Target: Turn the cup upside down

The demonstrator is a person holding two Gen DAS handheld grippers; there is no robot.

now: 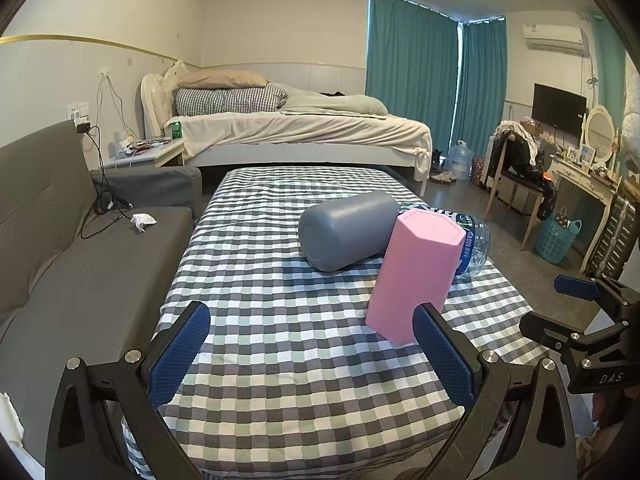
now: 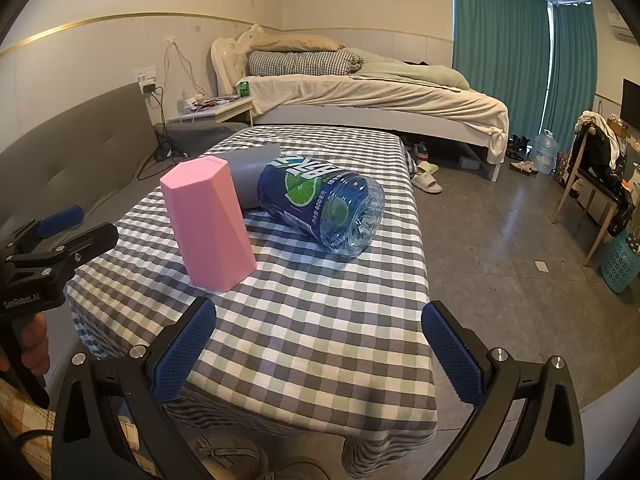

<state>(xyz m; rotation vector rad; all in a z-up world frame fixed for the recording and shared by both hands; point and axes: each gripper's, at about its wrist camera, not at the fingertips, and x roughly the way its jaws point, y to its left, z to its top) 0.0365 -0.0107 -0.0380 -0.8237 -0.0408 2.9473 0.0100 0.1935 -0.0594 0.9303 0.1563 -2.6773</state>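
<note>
A pink hexagonal cup [image 1: 414,274] stands mouth down on the checked tablecloth [image 1: 280,360], closed base up; it also shows in the right wrist view [image 2: 210,226]. A grey cup [image 1: 346,234] lies on its side behind it, partly hidden in the right wrist view [image 2: 254,174]. My left gripper [image 1: 312,354] is open and empty, low over the near table edge, its right finger in front of the pink cup's lower edge. My right gripper [image 2: 318,350] is open and empty, in front of and right of the pink cup.
A blue plastic bottle [image 2: 324,206] lies on its side against the grey cup. A grey sofa [image 1: 80,248] runs along the left. A bed [image 1: 288,128] stands behind the table. A chair [image 2: 596,184] and a basket [image 2: 622,260] are on the right.
</note>
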